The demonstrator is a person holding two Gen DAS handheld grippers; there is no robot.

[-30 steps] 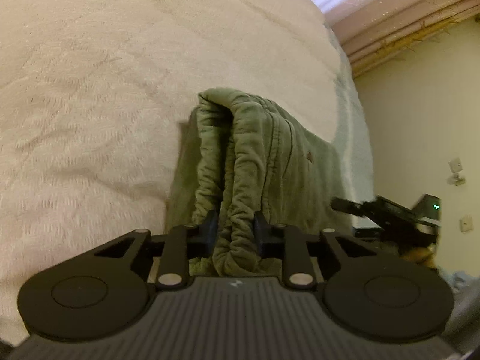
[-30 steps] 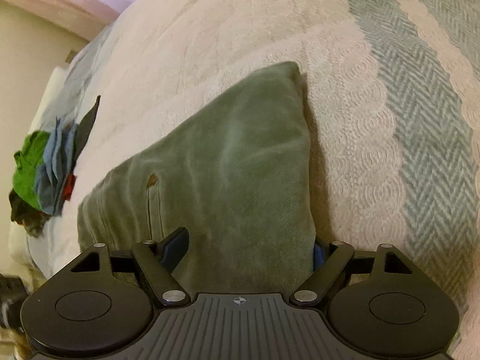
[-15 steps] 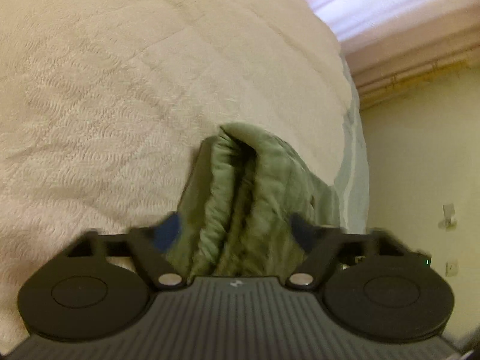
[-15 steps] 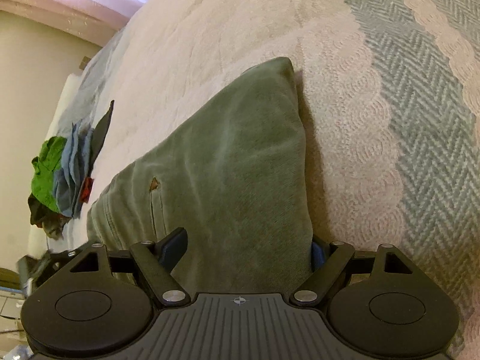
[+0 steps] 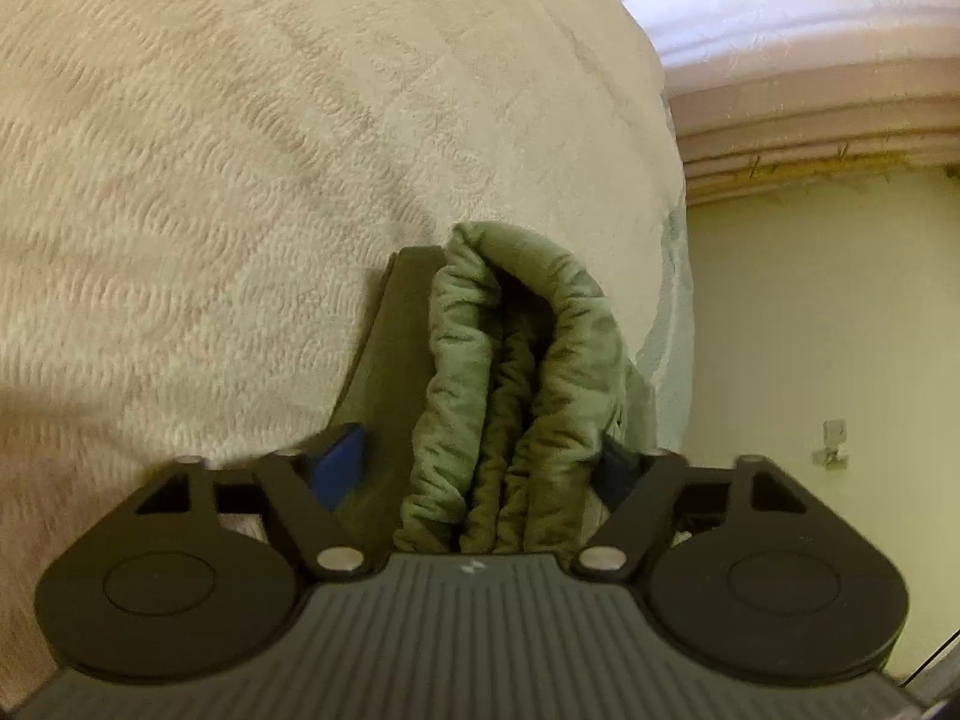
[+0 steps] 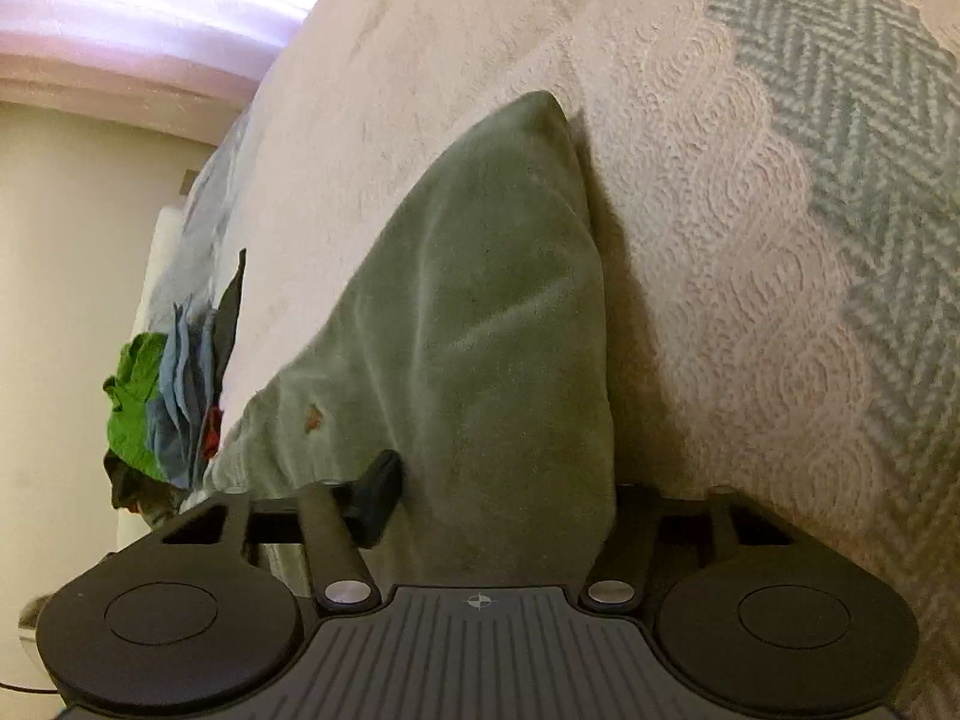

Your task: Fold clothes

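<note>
So, your left gripper (image 5: 480, 462) has its jaws spread wide, one on each side of the folded green garment (image 5: 510, 384), not pinching it. The blue left pad (image 5: 339, 459) stands clear of the cloth with a gap; the right one is tucked behind the fabric, so I can't tell if it touches.

The garment is lying on the bed (image 5: 210, 180), a thick bundle of folded layers, and its long axis runs straight away from you along the left gripper's fingers. You're looking right down the stacked edge there.

Your right gripper (image 6: 498, 498) is at the other side, over the flat face of the same bundle. Its jaws are apart too. The left finger (image 6: 375, 495) rests on top of the cloth, and the right one seems to be hidden under the edge, though that's a guess from a poor angle.

Both grippers look about equally close. If you want one more fold, I'd say close in along that long axis. Loose clothes (image 6: 174, 384) sit well apart at the far edge of the bed.
</note>
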